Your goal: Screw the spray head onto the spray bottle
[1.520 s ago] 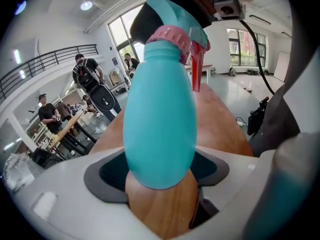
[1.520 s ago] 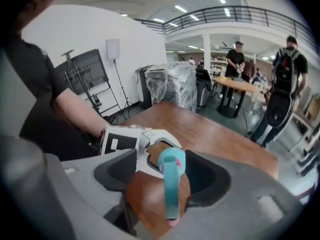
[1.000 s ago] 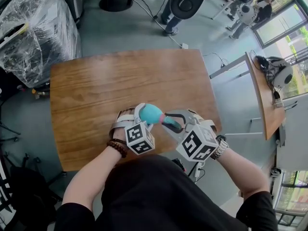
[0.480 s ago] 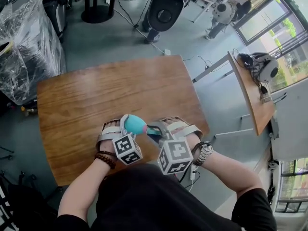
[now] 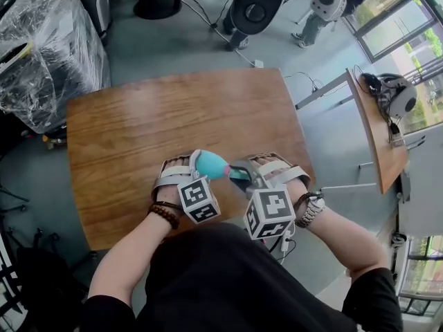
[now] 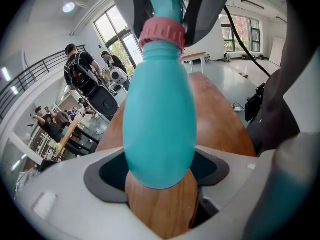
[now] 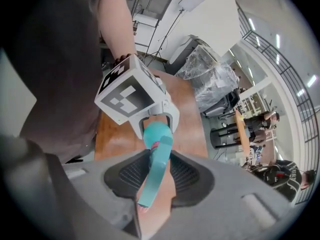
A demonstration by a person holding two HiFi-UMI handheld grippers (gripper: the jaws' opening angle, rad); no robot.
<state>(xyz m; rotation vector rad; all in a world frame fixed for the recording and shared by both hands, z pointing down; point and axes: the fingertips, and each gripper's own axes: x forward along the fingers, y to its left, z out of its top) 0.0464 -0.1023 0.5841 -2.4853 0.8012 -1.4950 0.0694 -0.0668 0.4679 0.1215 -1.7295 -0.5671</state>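
Right gripper (image 7: 150,179) rolled, pinching spray head (image 7: 156,166); left gripper (image 6: 161,171) clamps spray bottle (image 6: 159,109) wide.

A brown wooden table (image 5: 173,116) stands on grey floor (image 5: 166,47); windows (image 5: 405,26) at two o'clock, plastic-wrapped equipment (image 5: 48,47) at ten.

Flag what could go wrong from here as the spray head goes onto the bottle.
1. The egg-shaped teal plastic bottle sits in the left gripper by its rounded end only; twisting may spin it or squeeze it out.
2. The right gripper pinches the teal spray head by a thin strip; it could tilt and cross-thread at the pink ribbed collar.
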